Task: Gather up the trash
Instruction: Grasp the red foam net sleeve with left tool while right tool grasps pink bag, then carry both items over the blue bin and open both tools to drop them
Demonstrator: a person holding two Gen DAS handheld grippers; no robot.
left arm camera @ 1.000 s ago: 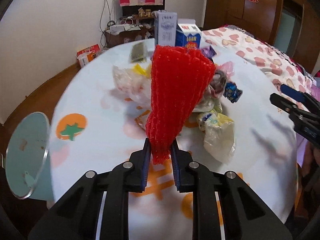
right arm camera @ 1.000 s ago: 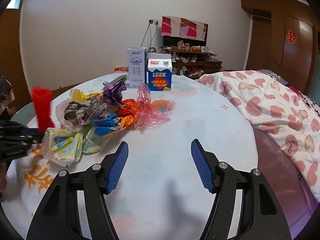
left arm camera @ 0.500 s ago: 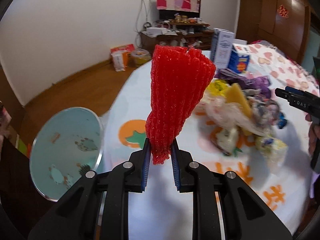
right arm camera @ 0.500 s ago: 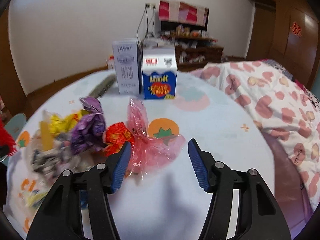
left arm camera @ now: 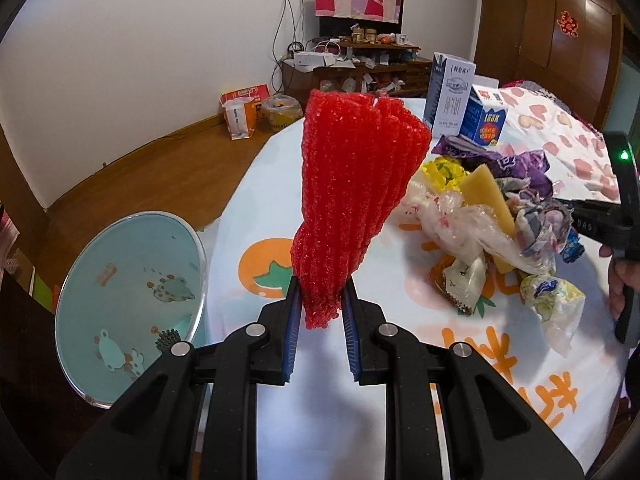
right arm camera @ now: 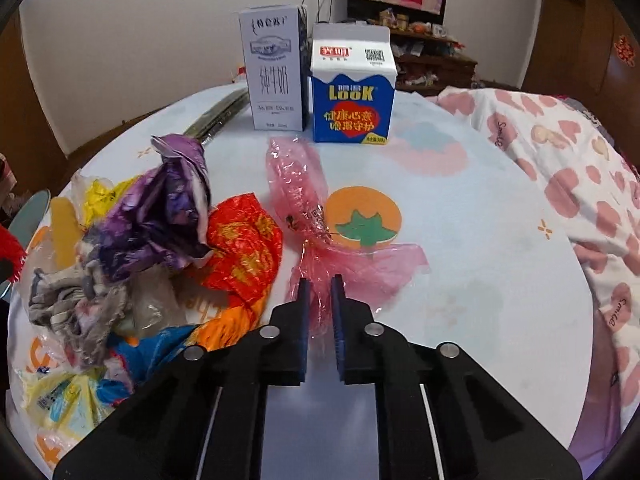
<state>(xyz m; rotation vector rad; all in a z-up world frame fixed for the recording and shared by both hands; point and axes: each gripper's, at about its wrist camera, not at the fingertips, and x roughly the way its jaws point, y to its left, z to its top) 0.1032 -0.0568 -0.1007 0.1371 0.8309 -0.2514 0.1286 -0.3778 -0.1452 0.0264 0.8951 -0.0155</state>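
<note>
My left gripper (left arm camera: 319,308) is shut on a red foam net sleeve (left arm camera: 356,196) and holds it upright above the table's left edge, close to a light-blue trash bin (left arm camera: 128,300) beside the table. My right gripper (right arm camera: 319,300) is shut on a pink plastic bag (right arm camera: 304,204) lying on the table. A heap of wrappers and bags lies on the table in the right wrist view (right arm camera: 160,240) and in the left wrist view (left arm camera: 500,220).
A white milk carton (right arm camera: 274,68) and a blue LOOK carton (right arm camera: 352,88) stand at the far side of the round table (right arm camera: 480,220). A heart-patterned quilt (right arm camera: 580,152) lies to the right. Boxes and a bag (left arm camera: 244,112) sit on the wooden floor.
My left gripper has swung left with the red sleeve, bringing the bin closer. My right gripper has moved forward to the pink bag and shut on it.
</note>
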